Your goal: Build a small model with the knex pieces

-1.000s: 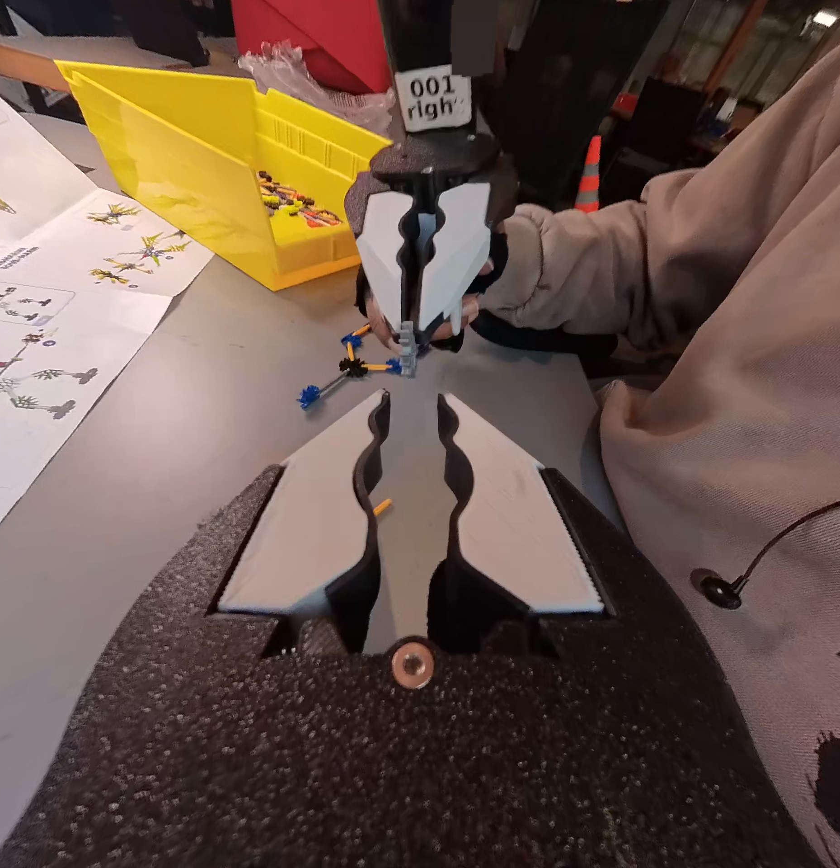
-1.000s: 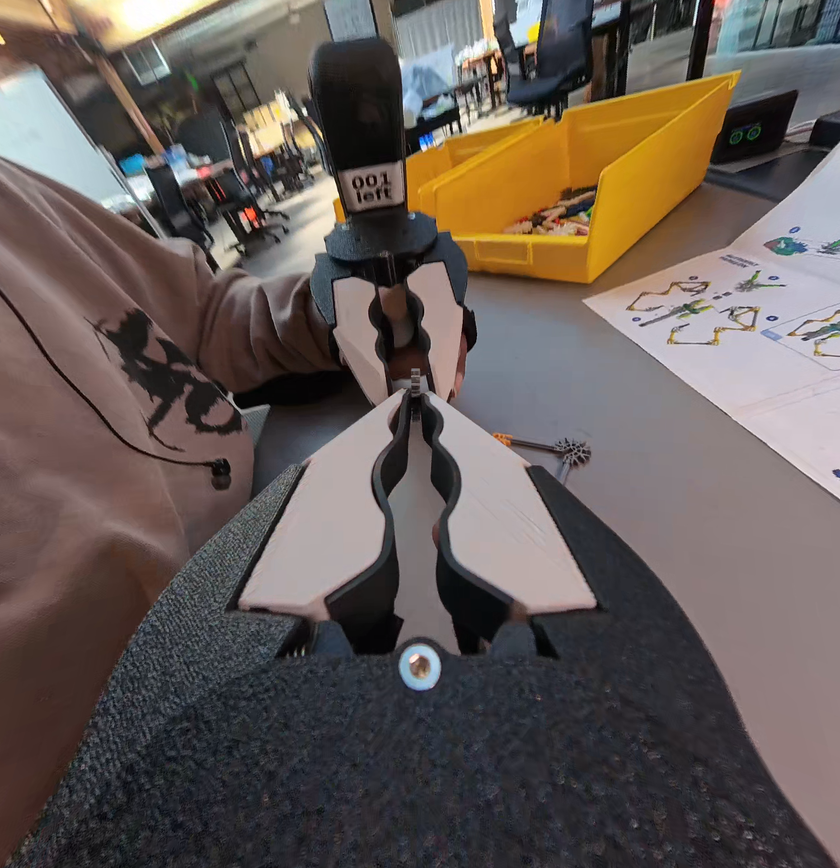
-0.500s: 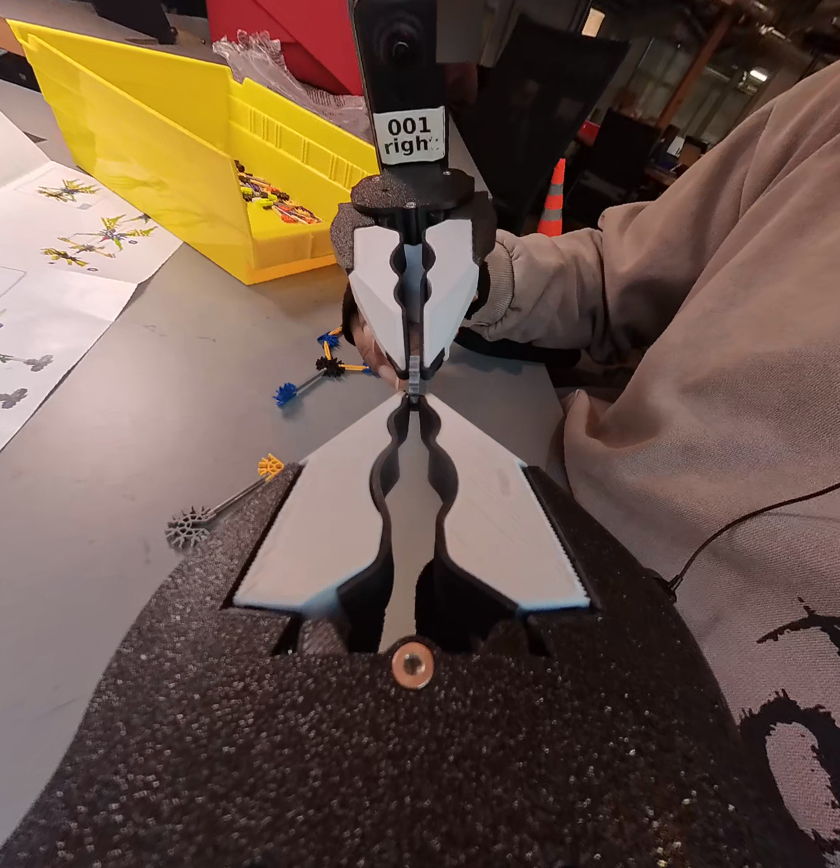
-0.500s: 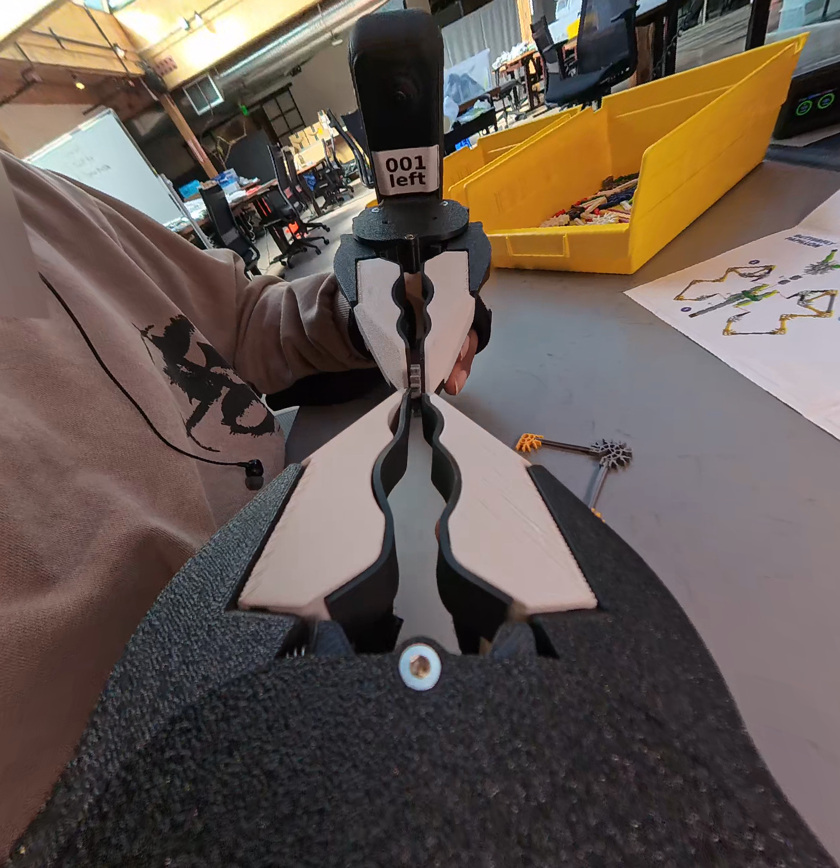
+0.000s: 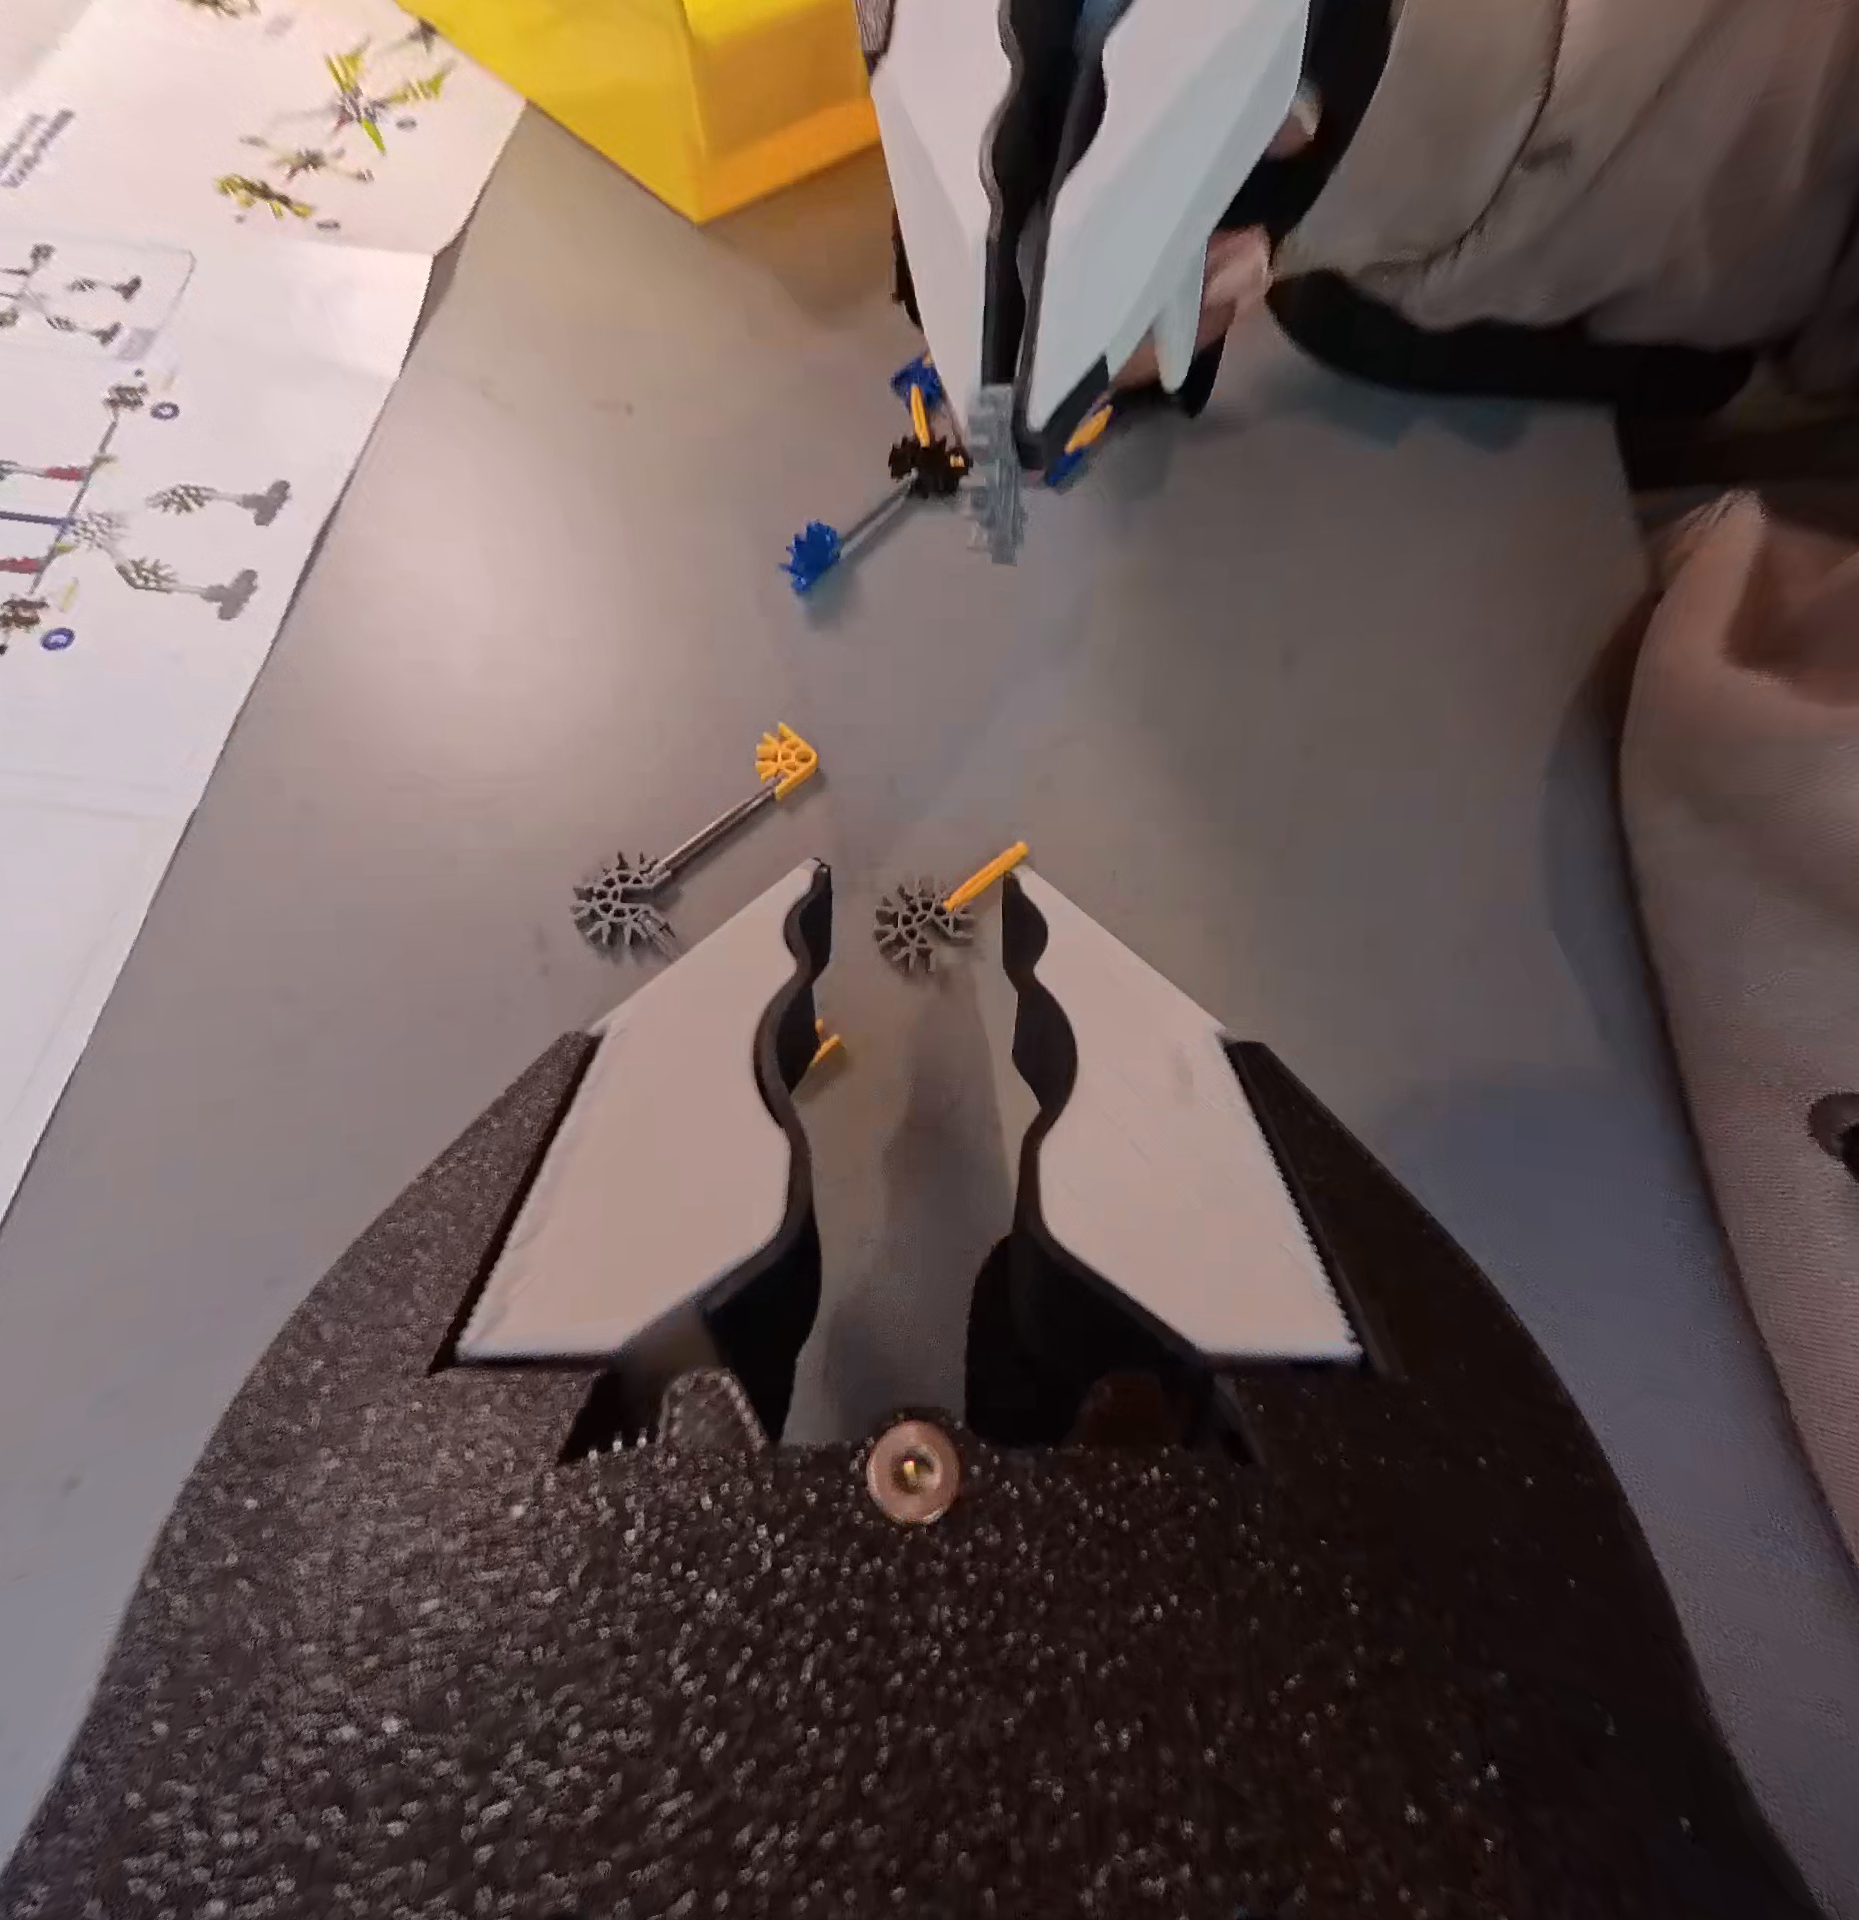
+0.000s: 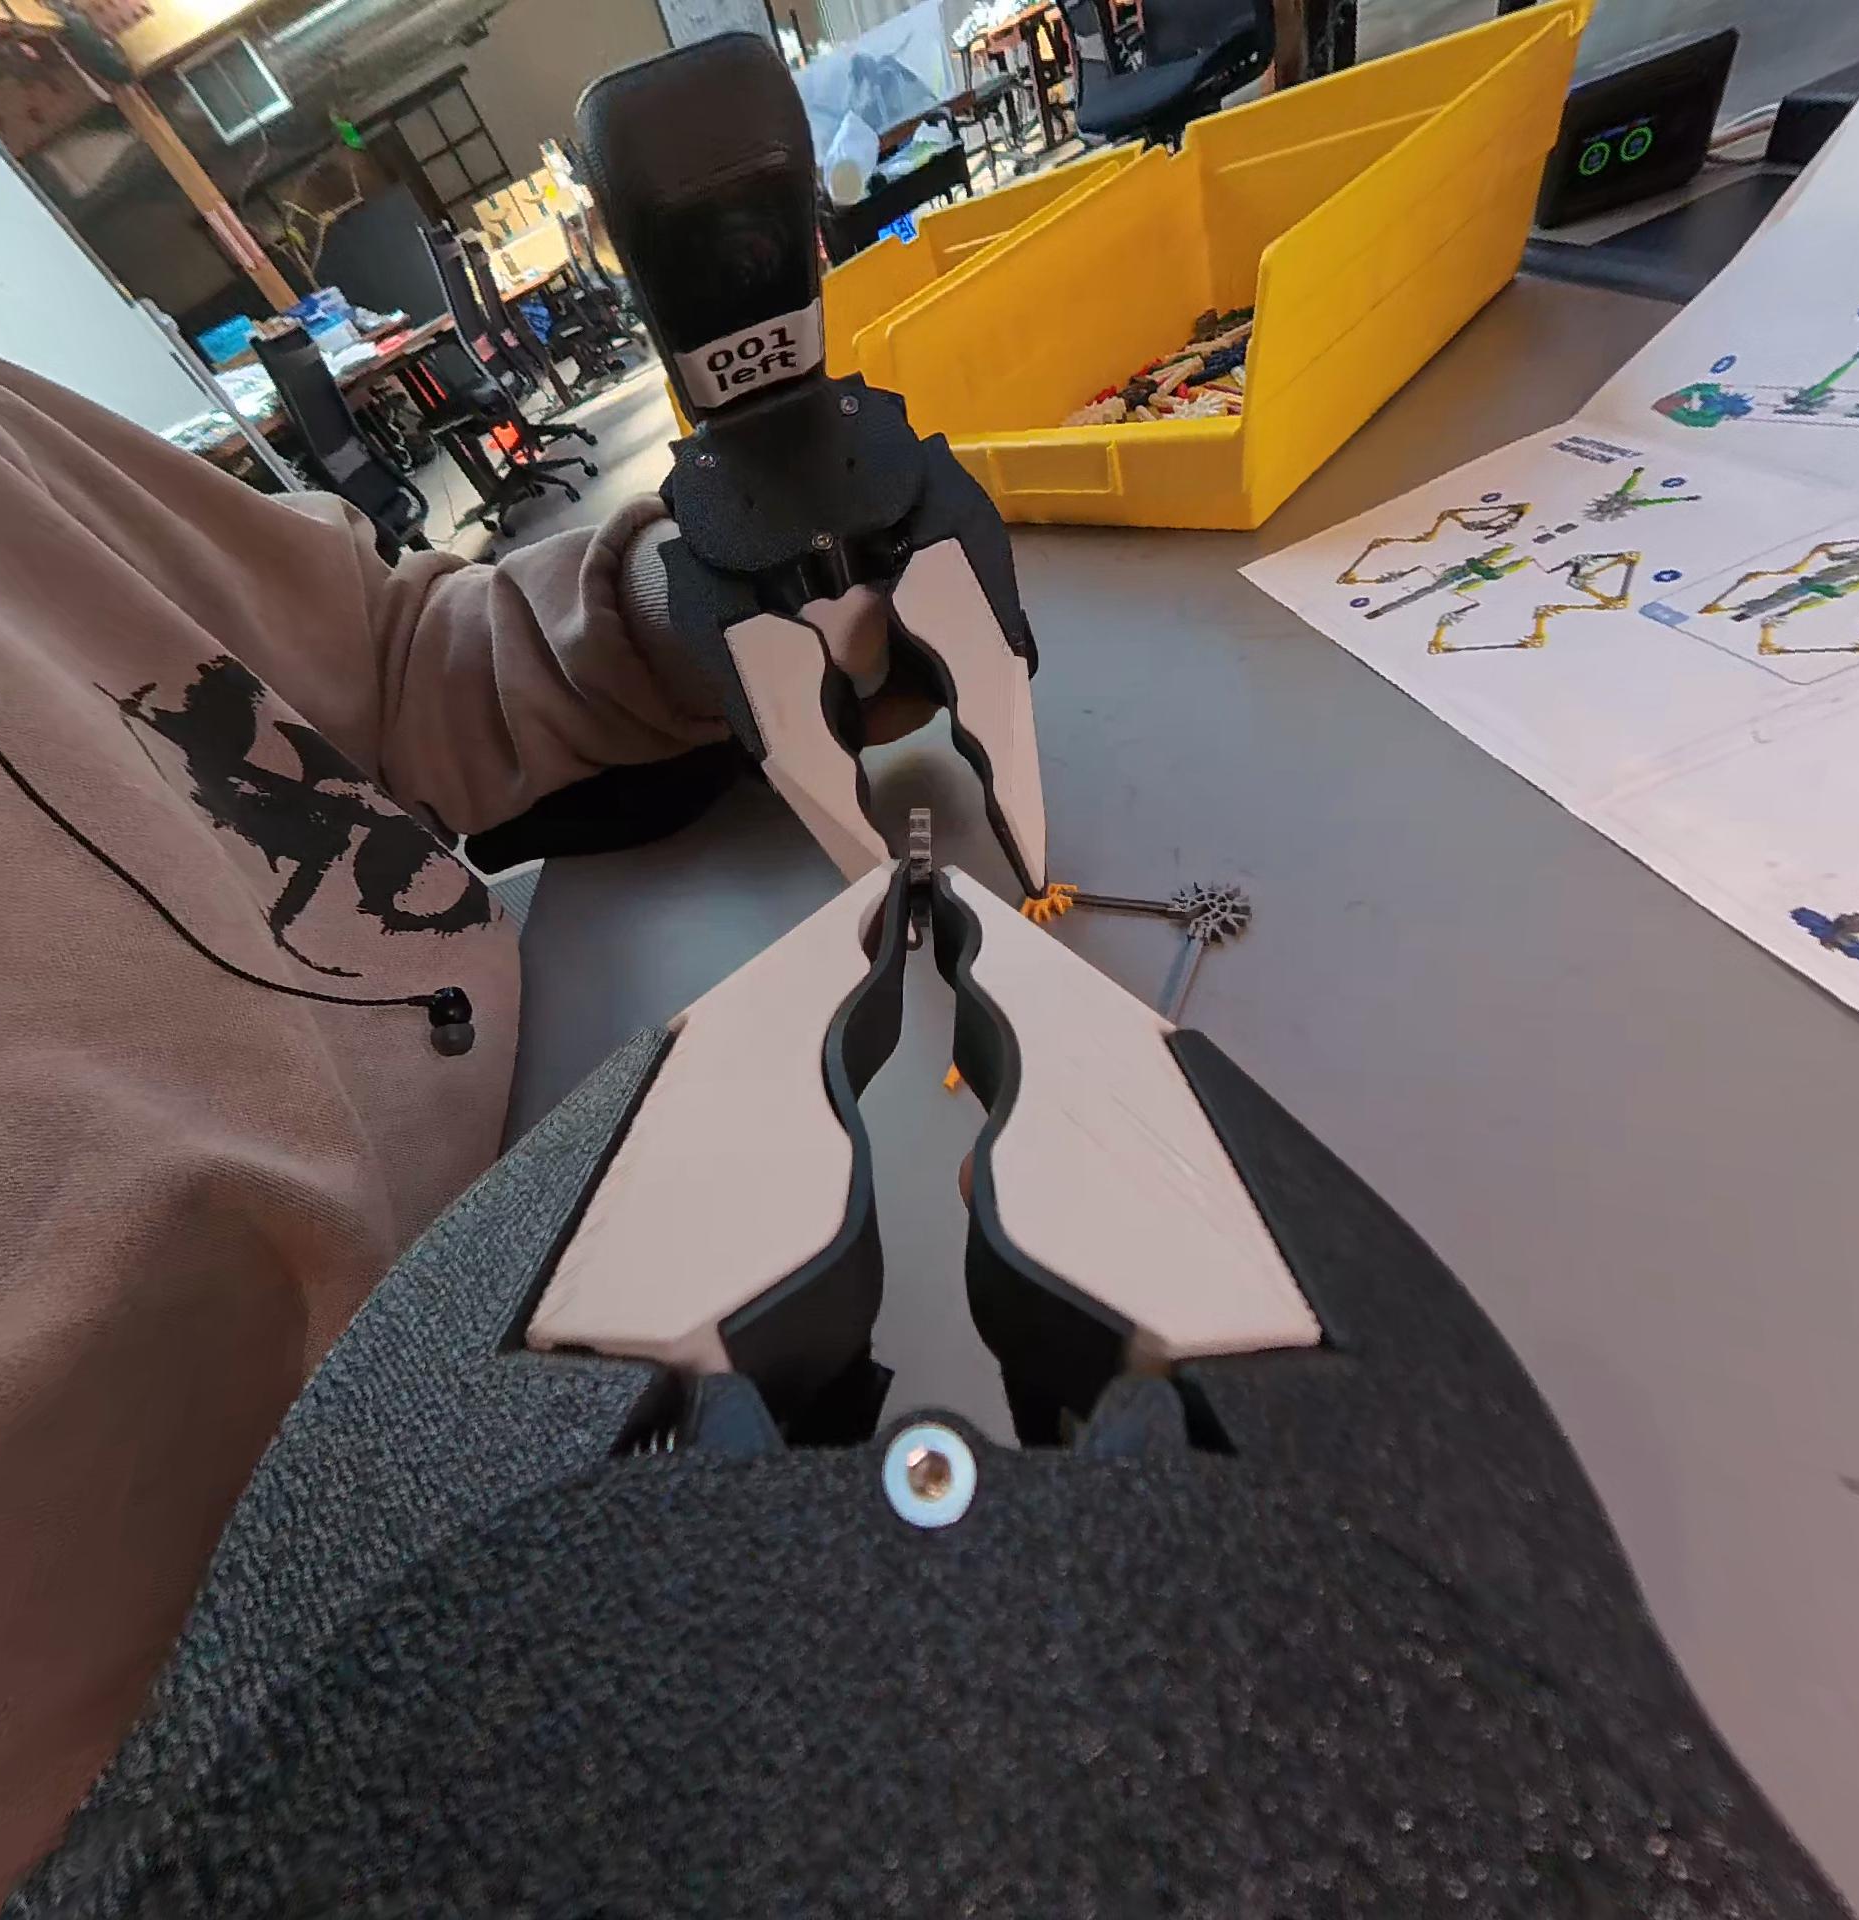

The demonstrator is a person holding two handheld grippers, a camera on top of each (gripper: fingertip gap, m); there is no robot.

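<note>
While I am looking down the left wrist view, my left gripper [image 5: 917, 883] is hanging low over the grey table [image 5: 1268, 727] with its fingers spread wide and holding nothing; a grey snowflake connector with a short yellow rod [image 5: 923, 918] is lying at the centre of the frame between the tips, and a dark rod joining a grey connector to a yellow one [image 5: 696, 836] is resting just left of them. At the top of the frame my right gripper [image 5: 1008, 436] is pinching a small grey toothed piece [image 5: 996, 480], beside a blue-and-black rod cluster [image 5: 871, 497]; a yellow bin [image 5: 686, 94] and instruction sheets [image 5: 125, 416] are filling the upper left. Turning to the right wrist view, I am seeing my own fingers drawn narrow on that grey piece [image 6: 919, 844] at the centre, only its end gripped. The left gripper [image 6: 956, 868] is pointing down just beyond, one tip touching or nearly touching a yellow connector [image 6: 1050, 902]. I am judging the hold thin: any twist could be letting the piece pivot or drop. The open fingers, sitting this low, could be knocking the loose connectors aside, and the two grippers are close enough to be colliding.
</note>
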